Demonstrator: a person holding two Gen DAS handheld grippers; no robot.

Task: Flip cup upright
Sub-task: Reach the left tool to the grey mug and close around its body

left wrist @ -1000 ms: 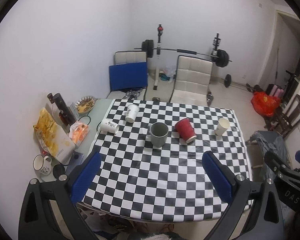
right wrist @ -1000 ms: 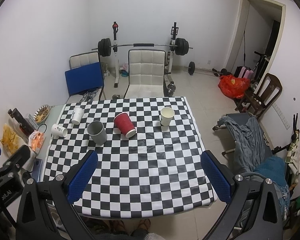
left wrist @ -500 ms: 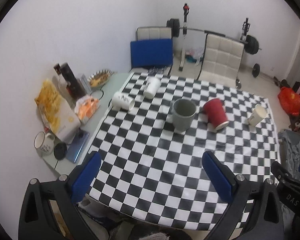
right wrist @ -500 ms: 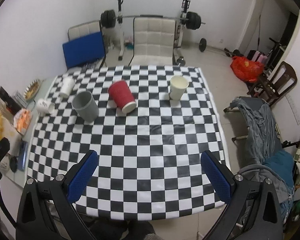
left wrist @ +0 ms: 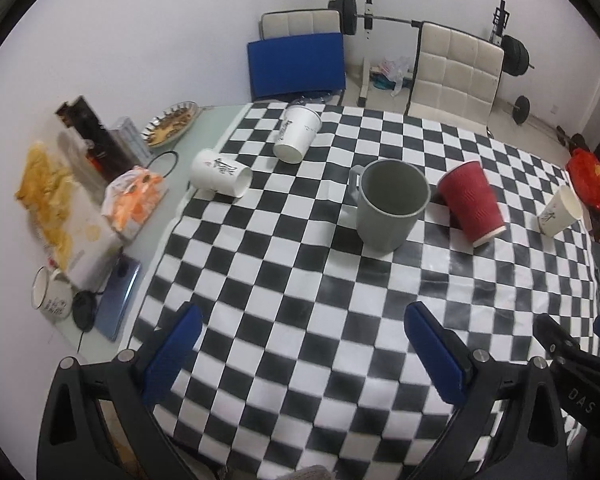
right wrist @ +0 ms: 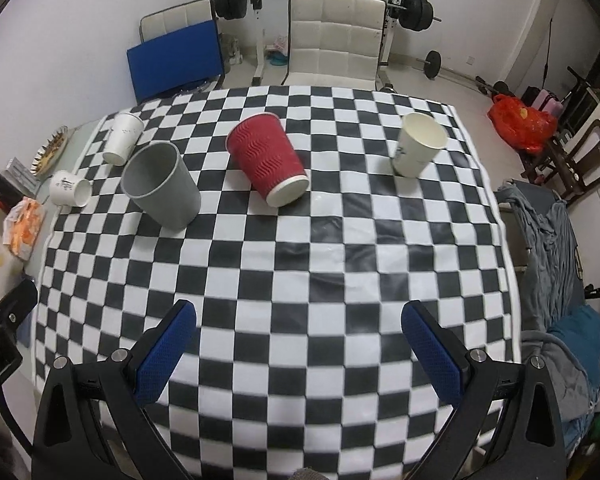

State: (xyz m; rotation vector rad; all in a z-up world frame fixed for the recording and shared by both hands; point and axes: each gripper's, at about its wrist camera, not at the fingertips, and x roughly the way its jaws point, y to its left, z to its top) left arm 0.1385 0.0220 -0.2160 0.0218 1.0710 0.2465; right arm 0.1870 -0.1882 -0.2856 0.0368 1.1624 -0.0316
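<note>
While both hand-held grippers hover above the near edge of the checkered tablecloth [right wrist: 300, 280], the left gripper [left wrist: 300, 348] and the right gripper [right wrist: 300, 344] each have their blue-padded fingers spread wide apart, gripping nothing. Toward the far half of the tabletop, a red paper cup [right wrist: 269, 159] lies tipped on its side, between an upright grey mug [right wrist: 162, 184] and an upright white paper cup [right wrist: 418, 145] near the right edge. Two more white paper cups [left wrist: 296, 133] lie toppled by the far left corner.
</note>
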